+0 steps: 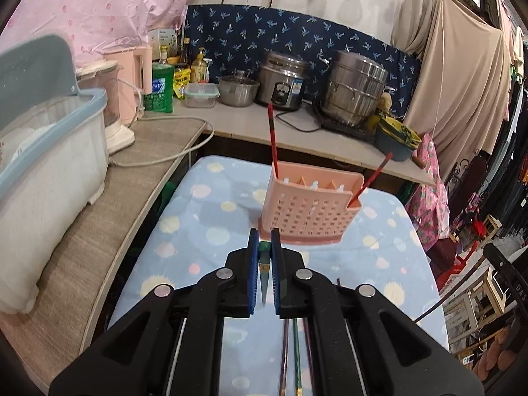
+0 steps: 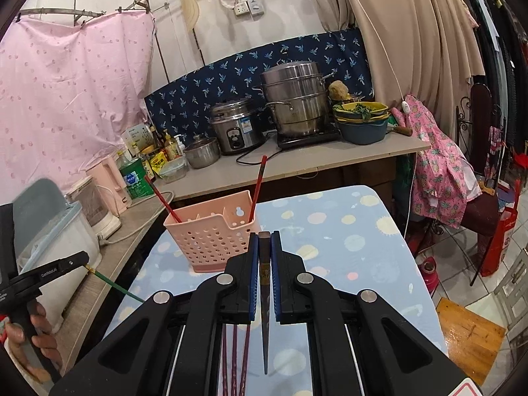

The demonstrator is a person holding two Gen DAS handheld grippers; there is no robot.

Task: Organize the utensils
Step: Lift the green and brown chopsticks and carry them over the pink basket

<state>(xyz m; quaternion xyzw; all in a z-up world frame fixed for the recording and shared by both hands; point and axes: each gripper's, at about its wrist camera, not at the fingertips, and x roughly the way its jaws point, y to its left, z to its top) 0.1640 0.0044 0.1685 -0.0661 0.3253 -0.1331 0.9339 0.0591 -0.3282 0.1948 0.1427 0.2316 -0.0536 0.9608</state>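
A pink perforated utensil basket (image 1: 307,213) (image 2: 211,241) stands on the blue dotted tablecloth (image 1: 204,224), with two red chopsticks (image 1: 273,138) (image 2: 258,188) sticking up at its opposite ends. My left gripper (image 1: 264,236) is raised just short of the basket and is shut on a green chopstick (image 1: 264,280). The right wrist view shows that gripper (image 2: 86,261) at the far left, held by a hand (image 2: 33,330). My right gripper (image 2: 264,235) is shut on a dark brown chopstick (image 2: 264,297), close to the basket's right end. Several more chopsticks (image 2: 234,356) lie on the cloth below.
A counter (image 1: 231,122) behind the table holds a rice cooker (image 1: 283,82), a steamer pot (image 1: 356,89), a small pot, bottles and stacked bowls (image 2: 361,118). A lidded dish bin (image 1: 43,151) and a pink kettle (image 1: 132,79) stand on the left. On the right the table ends above the floor.
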